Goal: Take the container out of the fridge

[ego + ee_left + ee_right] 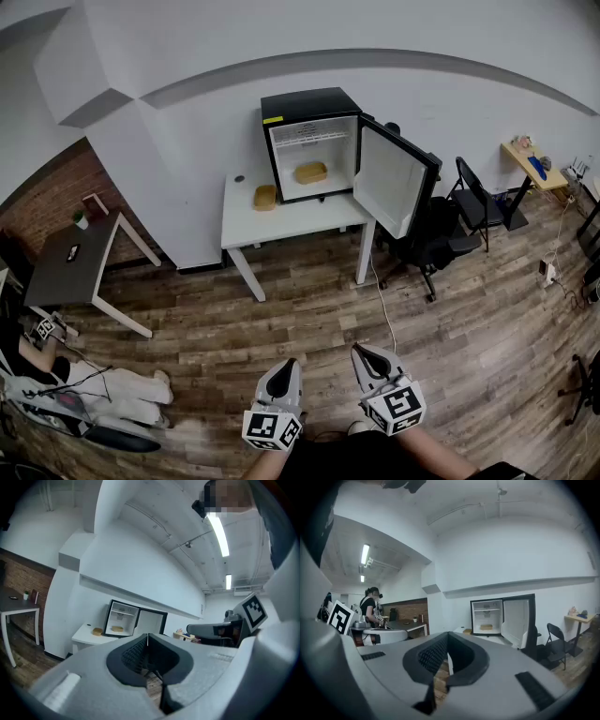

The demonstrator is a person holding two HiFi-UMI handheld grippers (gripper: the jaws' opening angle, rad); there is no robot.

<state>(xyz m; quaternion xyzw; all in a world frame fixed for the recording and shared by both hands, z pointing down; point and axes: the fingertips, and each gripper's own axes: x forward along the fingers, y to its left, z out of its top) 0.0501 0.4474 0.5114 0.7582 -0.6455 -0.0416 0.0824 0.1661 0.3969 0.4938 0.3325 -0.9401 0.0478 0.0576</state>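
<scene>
A black mini fridge (309, 141) stands on a white table (281, 221) by the far wall, with its door (394, 180) swung open to the right. A tan container (310, 172) lies on the fridge's lower level. A second tan container (265, 197) sits on the table left of the fridge. Both grippers are far back from the table, over the wooden floor. My left gripper (287, 364) is shut and holds nothing. My right gripper (362, 351) is shut as well, with nothing in it. In the gripper views the fridge (123, 618) (488, 616) shows small beyond the closed jaws.
A dark desk (66, 262) stands at the left, and a person (94, 386) sits near it on the floor side. Black chairs (433, 246) stand right of the fridge door. A small wooden table (534, 165) is at far right. A cable (384, 305) runs across the floor.
</scene>
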